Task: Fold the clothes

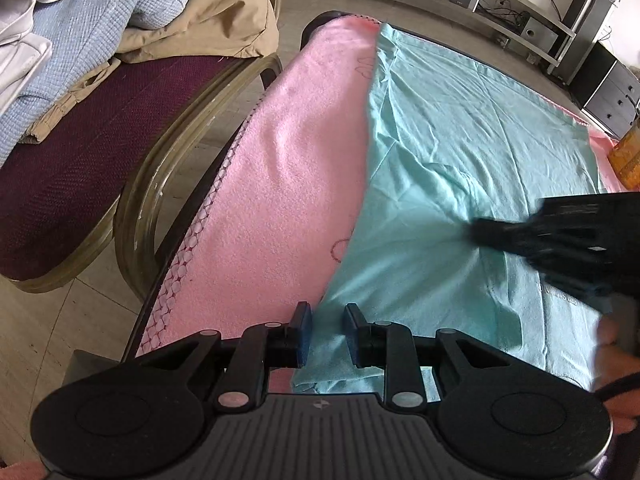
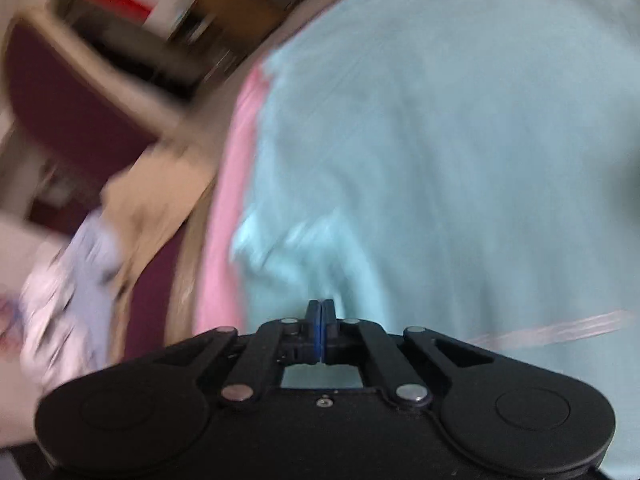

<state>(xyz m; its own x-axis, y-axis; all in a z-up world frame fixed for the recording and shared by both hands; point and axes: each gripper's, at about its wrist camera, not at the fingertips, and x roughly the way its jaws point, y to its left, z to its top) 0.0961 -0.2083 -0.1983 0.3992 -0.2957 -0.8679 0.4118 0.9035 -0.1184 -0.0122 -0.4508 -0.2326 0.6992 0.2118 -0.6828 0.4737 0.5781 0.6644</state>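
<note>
A light teal garment (image 1: 460,128) lies spread on a pink towel (image 1: 288,152) that covers the table. My left gripper (image 1: 328,316) is open, its fingers on either side of the garment's left edge near the table's front. My right gripper (image 2: 321,308) is shut, its pads pressed together, over the teal garment (image 2: 440,120); that view is blurred by motion, so I cannot tell whether cloth is pinched. In the left wrist view the right gripper (image 1: 480,230) comes in from the right, blurred, with its tip on the cloth where creases gather.
A maroon chair (image 1: 80,168) with a gold frame stands left of the table, piled with a blue knit (image 1: 92,32), tan and white clothes. An orange container (image 1: 628,156) stands at the table's right edge. Shelves and speakers line the far wall.
</note>
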